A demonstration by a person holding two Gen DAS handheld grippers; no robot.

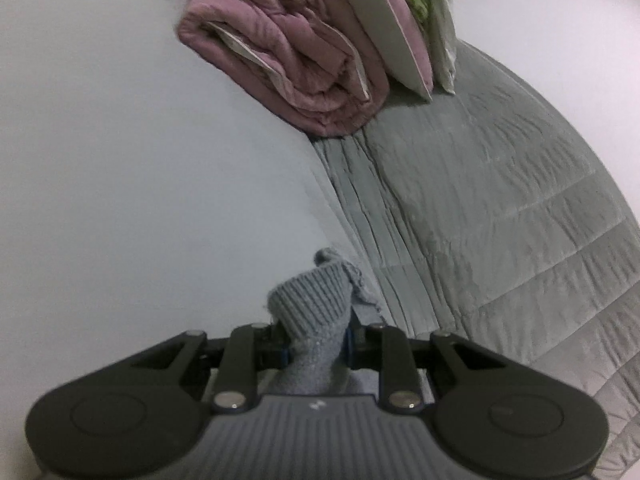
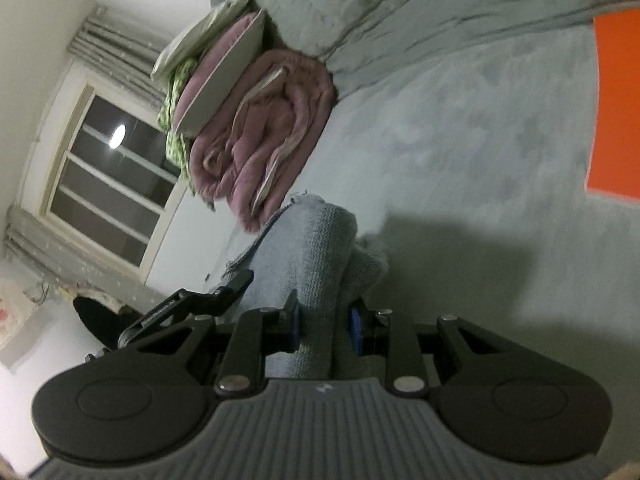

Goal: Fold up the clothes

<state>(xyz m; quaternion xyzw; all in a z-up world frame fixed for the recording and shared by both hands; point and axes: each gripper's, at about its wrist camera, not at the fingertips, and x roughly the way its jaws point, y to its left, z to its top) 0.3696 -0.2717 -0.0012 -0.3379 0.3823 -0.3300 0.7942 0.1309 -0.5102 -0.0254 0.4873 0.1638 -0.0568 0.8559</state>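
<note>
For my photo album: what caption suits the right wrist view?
Right gripper clamping grey knitted garment above a grey bed cover, purple folded quilt stacked behind.

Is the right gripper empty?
No. The right gripper is shut on grey knit fabric bunched between its blue pads.

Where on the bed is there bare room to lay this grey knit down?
Free: the grey bedspread between the folded purple blanket and the orange sheet. Crowded: the corner by the wall, where pillows sit stacked on that blanket. Both grippers grip the grey knit.
</note>
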